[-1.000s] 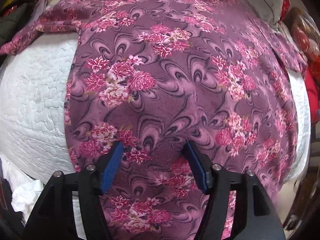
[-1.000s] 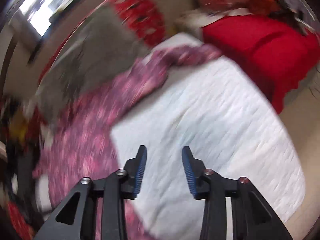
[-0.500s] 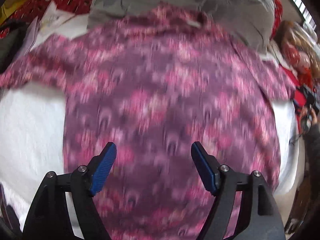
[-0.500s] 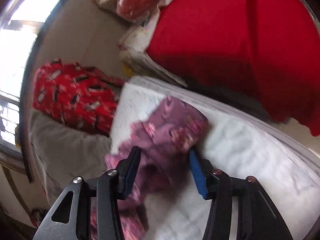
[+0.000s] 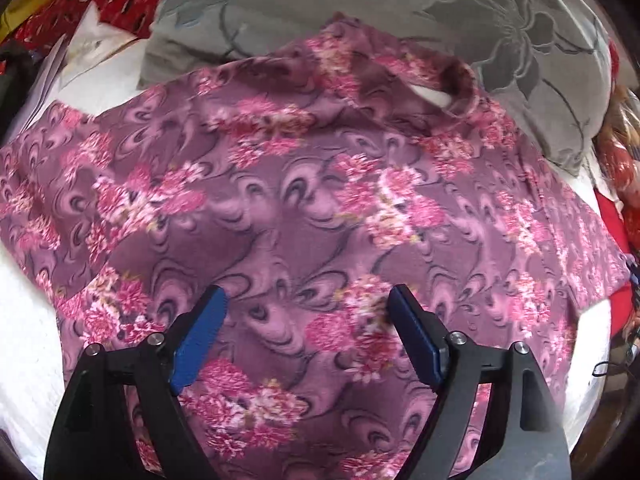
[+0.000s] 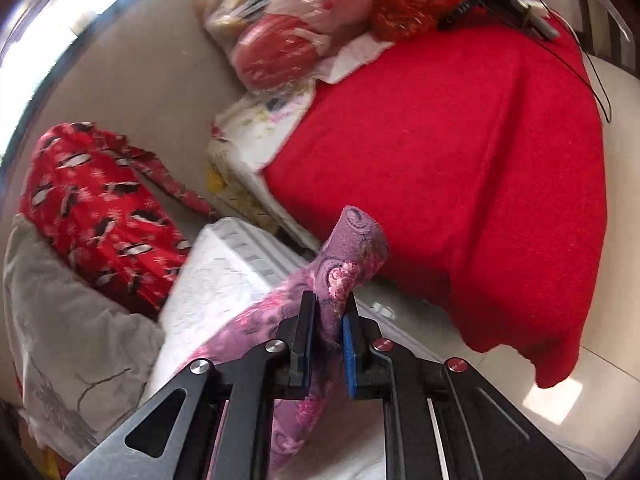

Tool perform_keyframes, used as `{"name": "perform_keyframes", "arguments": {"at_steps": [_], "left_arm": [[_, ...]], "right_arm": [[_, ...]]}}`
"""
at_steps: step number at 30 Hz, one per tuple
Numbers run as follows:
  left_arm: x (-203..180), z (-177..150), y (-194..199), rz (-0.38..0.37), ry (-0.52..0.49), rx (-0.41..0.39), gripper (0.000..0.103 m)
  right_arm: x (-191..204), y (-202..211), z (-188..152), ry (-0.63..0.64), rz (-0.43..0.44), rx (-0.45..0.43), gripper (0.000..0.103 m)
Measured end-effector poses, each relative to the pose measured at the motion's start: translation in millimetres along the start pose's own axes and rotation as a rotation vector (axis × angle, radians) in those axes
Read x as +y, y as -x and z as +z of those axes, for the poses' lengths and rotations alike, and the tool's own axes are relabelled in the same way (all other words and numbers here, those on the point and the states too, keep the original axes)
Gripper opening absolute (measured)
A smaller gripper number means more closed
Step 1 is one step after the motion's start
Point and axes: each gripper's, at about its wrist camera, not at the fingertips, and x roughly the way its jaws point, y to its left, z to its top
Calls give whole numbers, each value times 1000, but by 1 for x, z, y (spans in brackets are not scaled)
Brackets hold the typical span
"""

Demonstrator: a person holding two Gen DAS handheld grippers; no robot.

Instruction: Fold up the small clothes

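The right gripper is clamped on a sleeve end of the floral shirt; the blue-padded fingers press the fabric from both sides, and the cuff projects upward past the fingertips. The rest of the sleeve runs down and to the left of the fingers, over the white quilted surface.

The left gripper is spread wide and holds nothing. It hangs above the lower body of the shirt, one blue pad on each side of a flower cluster; whether the pads touch the fabric cannot be determined.

The shirt lies spread flat on the white quilted surface, collar at the far end, sleeves extended to both sides.

Beyond the collar lies a grey embossed cushion. A red patterned cloth sits beside the cushion. In the right wrist view, a red blanket covers a neighbouring surface, with plastic-wrapped bundles at its far end.
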Motion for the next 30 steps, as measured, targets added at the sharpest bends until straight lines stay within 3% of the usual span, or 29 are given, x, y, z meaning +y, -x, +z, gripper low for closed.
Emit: {"name": "perform_keyframes", "arguments": {"at_steps": [5,8,21,30], "left_arm": [[-4,9,6,-12,-14,-63,83],[1,13,0,-24,5,-54,83],[60,43,-8,-58,42,-86,83],[95,55,-20,-136,111,-69,83]], "right_arm": [[49,22,-14,128,45,-30,12],[81,29,-30,194,88,-14,12],[233,52,-165,481,262,110,12],[301,54,-259,610,366,233,12]]}}
